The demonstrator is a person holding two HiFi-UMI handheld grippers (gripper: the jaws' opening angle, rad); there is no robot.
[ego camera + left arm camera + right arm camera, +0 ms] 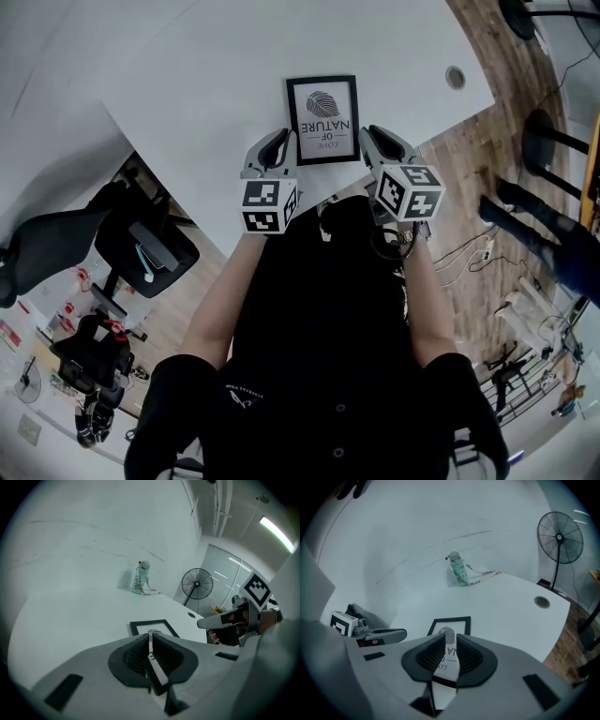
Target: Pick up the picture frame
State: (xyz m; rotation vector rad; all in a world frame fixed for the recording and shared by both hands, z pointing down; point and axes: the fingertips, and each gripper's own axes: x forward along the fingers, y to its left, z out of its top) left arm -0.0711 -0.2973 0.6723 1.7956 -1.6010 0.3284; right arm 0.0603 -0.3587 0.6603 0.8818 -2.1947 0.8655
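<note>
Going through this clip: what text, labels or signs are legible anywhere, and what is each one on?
"LOVE OF NATURE": print in the picture frame, upside down in the head view.
Small white logo on the person's shirt: too small to read.
Square markers on the grippers' cubes: patterns only, no letters.

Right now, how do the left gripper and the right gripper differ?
The left gripper has shut jaws; the right gripper has jaws apart. In the head view, the left gripper flanks the picture frame on the left, the right gripper on the right. Neither holds it.
</note>
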